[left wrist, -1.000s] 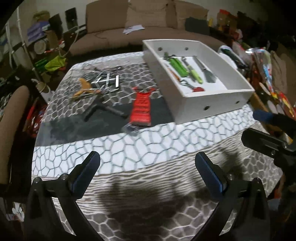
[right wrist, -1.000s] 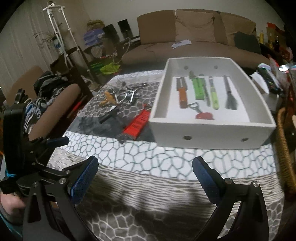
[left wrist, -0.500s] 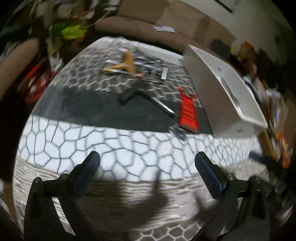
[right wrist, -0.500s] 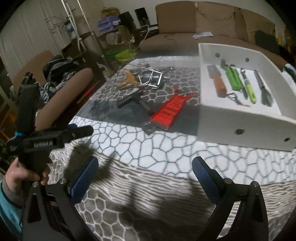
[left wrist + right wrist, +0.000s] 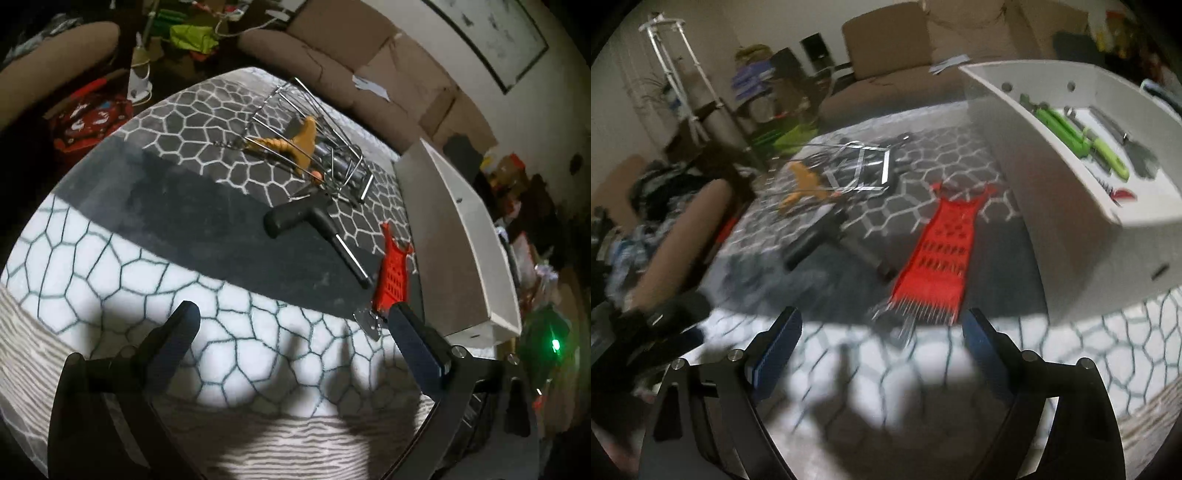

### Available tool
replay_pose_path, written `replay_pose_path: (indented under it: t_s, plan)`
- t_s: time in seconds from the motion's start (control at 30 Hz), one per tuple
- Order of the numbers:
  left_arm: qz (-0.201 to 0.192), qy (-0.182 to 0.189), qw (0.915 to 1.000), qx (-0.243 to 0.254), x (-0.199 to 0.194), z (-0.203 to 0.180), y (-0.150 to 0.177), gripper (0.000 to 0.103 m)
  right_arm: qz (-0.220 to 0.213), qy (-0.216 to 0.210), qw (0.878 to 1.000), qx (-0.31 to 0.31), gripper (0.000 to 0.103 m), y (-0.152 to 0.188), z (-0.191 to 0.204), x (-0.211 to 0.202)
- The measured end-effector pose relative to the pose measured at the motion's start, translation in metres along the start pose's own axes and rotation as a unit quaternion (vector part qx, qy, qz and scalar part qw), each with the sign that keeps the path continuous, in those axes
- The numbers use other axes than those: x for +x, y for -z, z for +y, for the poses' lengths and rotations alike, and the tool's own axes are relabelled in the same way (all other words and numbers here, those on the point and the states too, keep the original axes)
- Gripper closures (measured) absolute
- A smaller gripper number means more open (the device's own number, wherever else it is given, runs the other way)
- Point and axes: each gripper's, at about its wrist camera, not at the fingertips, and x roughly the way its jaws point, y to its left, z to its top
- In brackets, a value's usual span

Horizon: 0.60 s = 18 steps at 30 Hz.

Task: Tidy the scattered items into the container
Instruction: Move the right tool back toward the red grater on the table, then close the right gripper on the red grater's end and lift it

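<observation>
A white box (image 5: 1056, 192) stands on the patterned table with green-handled tools (image 5: 1067, 129) and other utensils inside; it also shows in the left wrist view (image 5: 458, 240). A red flat grater (image 5: 938, 251) lies beside it on the cloth, also in the left wrist view (image 5: 393, 273). A black T-handled tool (image 5: 306, 225), an orange corkscrew (image 5: 295, 144) and a wire rack (image 5: 317, 147) lie further left. My left gripper (image 5: 295, 332) is open and empty above the cloth. My right gripper (image 5: 879, 343) is open and empty just short of the grater.
A small metal piece (image 5: 367, 321) lies at the grater's near end. A brown sofa (image 5: 369, 74) stands behind the table. Cluttered shelves and a chair (image 5: 683, 221) stand to the left. The table (image 5: 110, 280) has a hexagon-pattern cloth.
Both grippers have moved forward and lower toward the scattered items. The left has swung left so the box sits at its right edge. The right view is now blurred by motion.
</observation>
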Motion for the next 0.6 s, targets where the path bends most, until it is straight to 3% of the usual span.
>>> replay_pose_path:
  t_s: [0.2, 0.23, 0.3, 0.37, 0.53, 0.6]
  plan:
    - [0.004, 0.001, 0.9999, -0.015, -0.002, 0.006, -0.010, 0.001, -0.006, 0.076, 0.997, -0.023, 0.013, -0.008, -0.005, 0.036]
    - [0.003, 0.004, 0.9998, -0.018, -0.003, 0.007, -0.012, 0.001, -0.001, 0.077, 0.997, -0.024, 0.015, -0.009, -0.007, 0.042]
    - [0.003, 0.007, 0.9998, -0.020, -0.004, 0.007, -0.014, 0.001, 0.008, 0.076, 0.997, -0.021, 0.040, -0.011, -0.014, 0.048]
    - [0.005, 0.015, 0.9996, -0.023, -0.005, 0.007, -0.015, 0.001, 0.002, 0.067, 0.998, -0.022, 0.047, -0.012, -0.017, 0.044]
    - [0.028, 0.032, 0.9989, -0.020, 0.005, 0.002, -0.010, 0.001, 0.019, 0.049, 0.997, -0.065, 0.049, -0.005, -0.014, 0.026]
    - [0.050, 0.065, 0.9961, -0.030, 0.015, 0.001, -0.005, 0.001, 0.017, 0.026, 0.998, -0.063, 0.049, -0.002, -0.015, 0.009]
